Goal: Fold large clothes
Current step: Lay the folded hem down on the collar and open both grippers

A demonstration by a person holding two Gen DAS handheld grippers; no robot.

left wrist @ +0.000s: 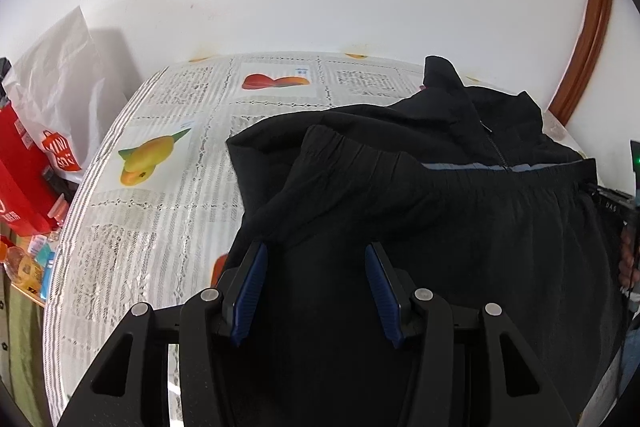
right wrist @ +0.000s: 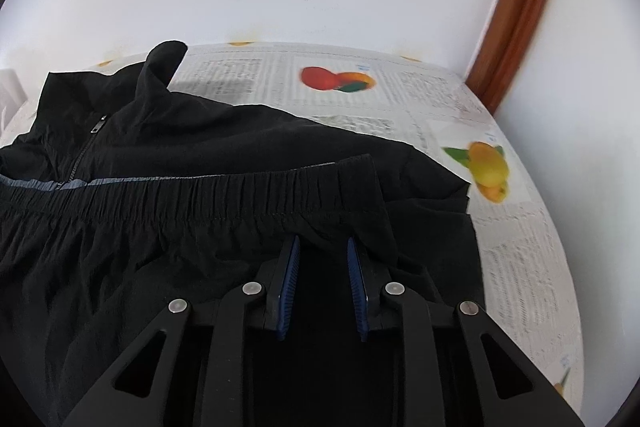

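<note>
A black zip-up jacket (left wrist: 440, 227) (right wrist: 160, 147) lies on the table, collar toward the wall. Its elastic hem (left wrist: 400, 167) (right wrist: 200, 191) is folded up over the chest, across the zipper (right wrist: 98, 125). My left gripper (left wrist: 316, 247) hovers at the hem's left end. Its blue pads (left wrist: 252, 283) stand wide apart and the black cloth lies below them. My right gripper (right wrist: 323, 241) sits at the hem's right end. Its jaws are narrow, with a gap still between the pads and a pucker of hem cloth at the tips.
The table wears a fruit-print cloth (left wrist: 160, 187) (right wrist: 520, 247) and stands against a white wall. A red bag (left wrist: 20, 167) and a white plastic bag (left wrist: 60, 67) are off its left edge. A wooden frame (right wrist: 520, 7) rises at the right. A hand (left wrist: 626, 259) shows at the right edge.
</note>
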